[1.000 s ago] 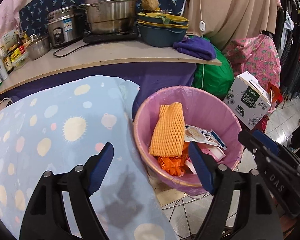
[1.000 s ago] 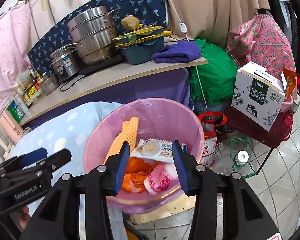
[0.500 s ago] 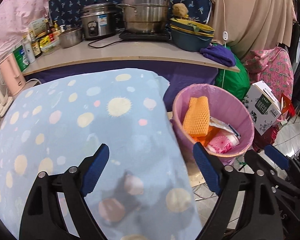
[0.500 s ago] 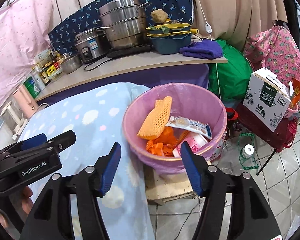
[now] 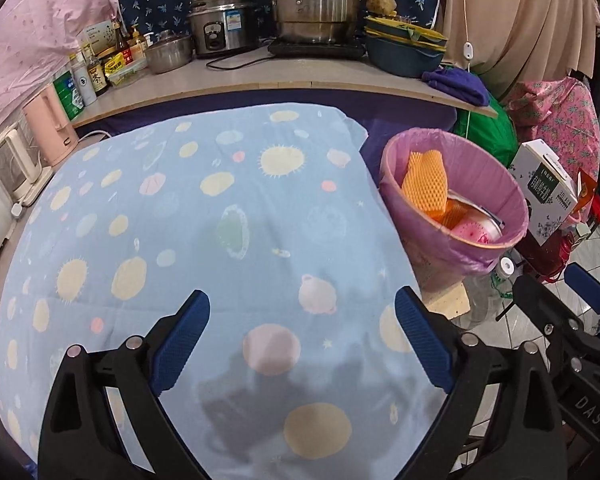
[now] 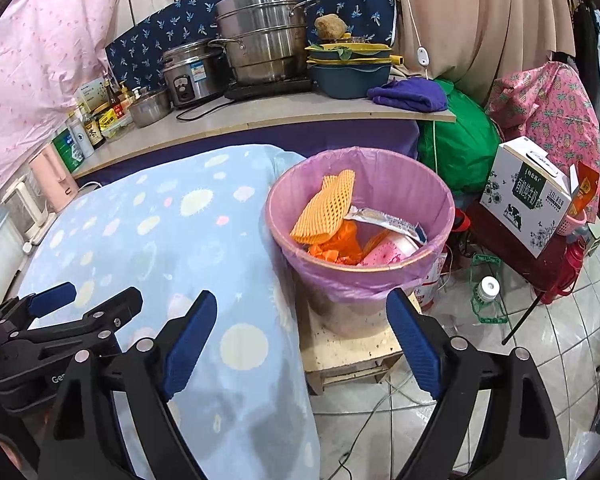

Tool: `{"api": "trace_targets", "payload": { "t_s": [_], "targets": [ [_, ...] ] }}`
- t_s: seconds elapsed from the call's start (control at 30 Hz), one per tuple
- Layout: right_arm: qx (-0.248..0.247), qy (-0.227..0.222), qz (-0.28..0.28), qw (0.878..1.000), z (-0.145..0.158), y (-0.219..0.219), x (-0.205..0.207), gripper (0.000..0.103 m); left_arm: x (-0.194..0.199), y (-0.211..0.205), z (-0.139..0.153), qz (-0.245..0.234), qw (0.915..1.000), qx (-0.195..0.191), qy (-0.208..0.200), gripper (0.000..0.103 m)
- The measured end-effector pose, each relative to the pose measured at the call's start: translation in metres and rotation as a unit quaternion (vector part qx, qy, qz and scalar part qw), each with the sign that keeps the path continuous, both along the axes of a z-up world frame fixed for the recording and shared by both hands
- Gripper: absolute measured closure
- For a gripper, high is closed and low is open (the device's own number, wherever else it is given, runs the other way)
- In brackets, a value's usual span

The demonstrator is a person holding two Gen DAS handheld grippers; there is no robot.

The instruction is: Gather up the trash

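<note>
Both tongs wide open, empty: left tongs [image 5: 302, 340] over tablecloth [image 5: 220, 208], right tongs [image 6: 300, 338] nr bin [image 6: 360, 280].

A blue spotted cloth [image 5: 220, 216] covers the table; beside it, the pink-lined bin [image 6: 360, 276] stands on a wooden stool [image 6: 352, 348].

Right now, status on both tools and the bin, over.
Left tool open, empty, above the spotted cloth. Right tool open, empty, facing the bin. Pink-lined bin holds orange foam net and wrappers. Nothing blocking.
</note>
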State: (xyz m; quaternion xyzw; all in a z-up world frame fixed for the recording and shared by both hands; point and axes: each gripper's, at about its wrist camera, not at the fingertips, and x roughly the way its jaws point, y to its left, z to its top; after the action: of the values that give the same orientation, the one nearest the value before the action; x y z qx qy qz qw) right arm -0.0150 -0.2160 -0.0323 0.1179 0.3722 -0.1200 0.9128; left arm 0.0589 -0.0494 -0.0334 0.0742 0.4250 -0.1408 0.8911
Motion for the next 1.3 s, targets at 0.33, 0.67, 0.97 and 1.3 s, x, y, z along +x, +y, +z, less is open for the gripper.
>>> {"api": "trace_targets", "payload": {
  "t_s": [0.33,0.67,0.97,1.3],
  "targets": [
    [-0.006,0.018,0.007,1.000,-0.009,0.015,-0.005,0.012,-0.007,0.017,-0.012,0.018,0.9998,0.007,0.010,0.013],
    [-0.006,0.026,0.007,1.000,-0.016,0.025,-0.007,0.007,-0.012,0.025,-0.015,0.026,0.9996,0.013,0.009,0.012],
    [-0.022,0.024,0.003,0.999,-0.017,0.027,-0.010,0.007,-0.014,0.026,-0.016,0.029,0.9994,0.021,0.001,0.010],
    [-0.030,0.031,0.000,0.999,-0.021,0.025,-0.012,0.007,-0.016,0.024,-0.017,0.025,0.9994,0.025,-0.003,0.010]
  ]
}}
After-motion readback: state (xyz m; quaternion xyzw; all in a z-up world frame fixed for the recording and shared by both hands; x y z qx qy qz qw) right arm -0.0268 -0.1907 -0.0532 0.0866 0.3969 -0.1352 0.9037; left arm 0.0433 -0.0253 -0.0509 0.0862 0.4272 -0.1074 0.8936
